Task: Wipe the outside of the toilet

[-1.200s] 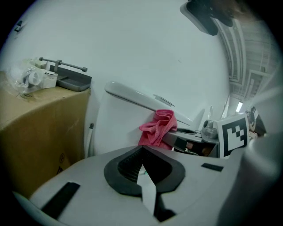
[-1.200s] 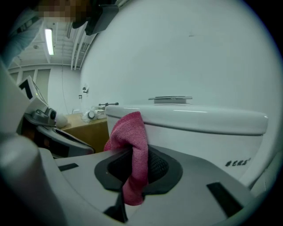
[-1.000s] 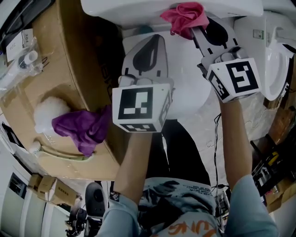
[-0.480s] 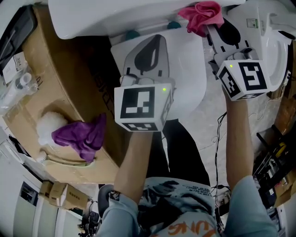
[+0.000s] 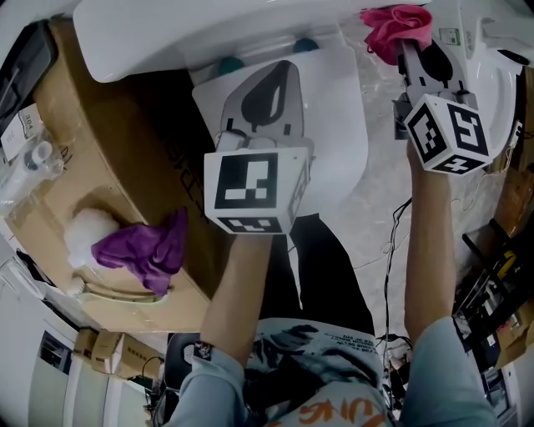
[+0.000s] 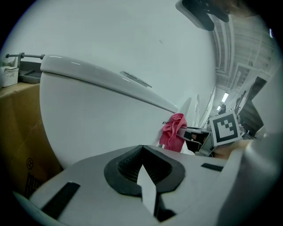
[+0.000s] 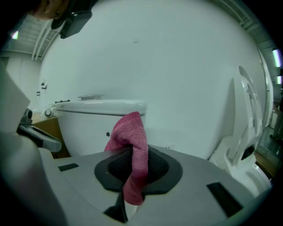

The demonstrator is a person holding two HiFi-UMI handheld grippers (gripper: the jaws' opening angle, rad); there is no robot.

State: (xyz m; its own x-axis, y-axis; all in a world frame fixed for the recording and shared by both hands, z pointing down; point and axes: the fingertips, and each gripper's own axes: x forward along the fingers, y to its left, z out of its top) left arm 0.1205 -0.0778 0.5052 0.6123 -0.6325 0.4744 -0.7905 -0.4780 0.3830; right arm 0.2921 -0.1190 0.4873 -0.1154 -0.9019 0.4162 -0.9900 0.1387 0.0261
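Note:
The white toilet's tank (image 5: 192, 29) runs along the top of the head view, with its closed lid (image 5: 338, 125) below it. My right gripper (image 5: 406, 43) is shut on a pink cloth (image 5: 399, 25) by the tank's right end. In the right gripper view the pink cloth (image 7: 131, 145) hangs over the jaws (image 7: 132, 154), a short way from the tank (image 7: 88, 121). My left gripper (image 5: 279, 73) hovers over the lid, shut with nothing in it. In the left gripper view its jaws (image 6: 142, 149) face the tank's front (image 6: 101, 123).
A cardboard box (image 5: 108, 150) stands left of the toilet, with a purple cloth (image 5: 142, 246) and a white fluffy thing (image 5: 83, 229) on it. A second toilet with a raised seat (image 7: 245, 119) stands close on the right. Cables and clutter (image 5: 492, 292) lie on the floor at right.
My right gripper has carried the pink cloth rightward, from the tank's front to its right end. The left gripper has stayed over the lid.

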